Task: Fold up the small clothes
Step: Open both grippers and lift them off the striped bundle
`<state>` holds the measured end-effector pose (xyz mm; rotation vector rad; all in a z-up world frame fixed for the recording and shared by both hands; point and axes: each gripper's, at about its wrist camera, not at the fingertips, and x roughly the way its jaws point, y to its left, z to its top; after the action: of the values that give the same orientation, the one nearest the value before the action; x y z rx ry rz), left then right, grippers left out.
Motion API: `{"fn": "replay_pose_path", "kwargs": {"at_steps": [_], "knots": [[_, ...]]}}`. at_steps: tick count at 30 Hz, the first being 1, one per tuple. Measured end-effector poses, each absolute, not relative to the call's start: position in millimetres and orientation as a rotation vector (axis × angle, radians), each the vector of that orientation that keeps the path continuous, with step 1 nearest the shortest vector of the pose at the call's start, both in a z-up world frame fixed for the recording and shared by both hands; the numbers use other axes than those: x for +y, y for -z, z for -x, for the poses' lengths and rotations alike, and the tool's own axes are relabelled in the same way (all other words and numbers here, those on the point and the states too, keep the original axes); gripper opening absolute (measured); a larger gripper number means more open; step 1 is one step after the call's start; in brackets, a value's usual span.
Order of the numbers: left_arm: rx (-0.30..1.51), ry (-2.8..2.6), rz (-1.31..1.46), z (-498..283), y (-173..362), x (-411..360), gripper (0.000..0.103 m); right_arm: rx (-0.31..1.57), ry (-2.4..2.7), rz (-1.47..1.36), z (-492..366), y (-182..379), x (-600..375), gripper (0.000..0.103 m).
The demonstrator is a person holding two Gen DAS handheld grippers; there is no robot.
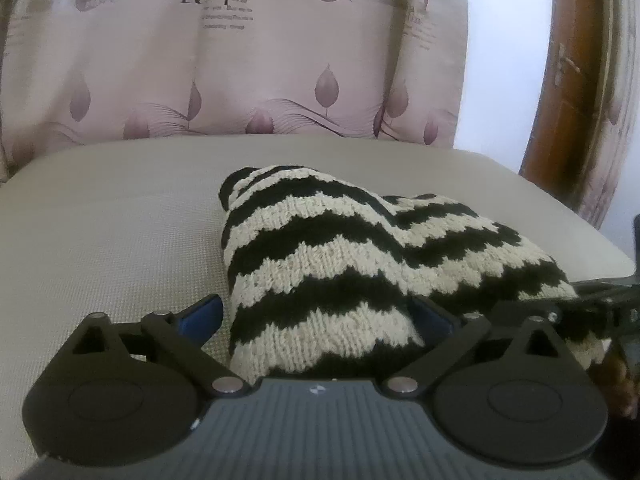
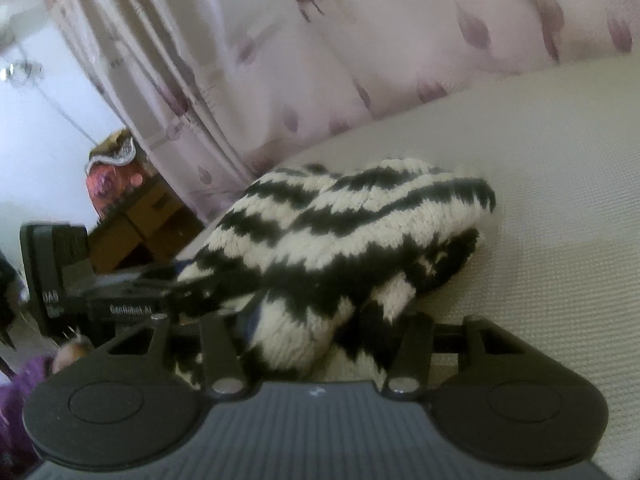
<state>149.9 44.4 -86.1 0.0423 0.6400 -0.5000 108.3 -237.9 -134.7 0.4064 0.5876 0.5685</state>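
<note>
A black-and-cream zigzag knitted garment lies bunched on the beige cushion. My left gripper stands with its jaws wide apart; the near end of the knit lies between the blue pads, untouched by the left pad. In the right wrist view the same garment lies folded over itself, and my right gripper has the knit's near end bunched between its fingers, which hide under the cloth. The other gripper's body shows at the left.
A pink leaf-print curtain hangs behind the cushion. A wooden door stands at the right. The cushion's edge runs along the right. A cardboard box and a red cloth sit beyond the cushion in the right wrist view.
</note>
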Motion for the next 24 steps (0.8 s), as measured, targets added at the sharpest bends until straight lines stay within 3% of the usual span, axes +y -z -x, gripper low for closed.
{"fn": "replay_pose_path", "kwargs": {"at_steps": [9, 13, 24], "knots": [[0.635, 0.465, 0.024, -137, 88, 53, 0.100, 0.548, -0.523, -0.353, -75, 126, -254, 0.052], [0.653, 0.453, 0.063, -134, 90, 56, 0.103, 0.560, -0.477, -0.263, -62, 128, -249, 0.042], [0.589, 0.363, -0.053, -115, 79, 41, 0.103, 0.514, -0.425, -0.168, -53, 126, -235, 0.044]]}}
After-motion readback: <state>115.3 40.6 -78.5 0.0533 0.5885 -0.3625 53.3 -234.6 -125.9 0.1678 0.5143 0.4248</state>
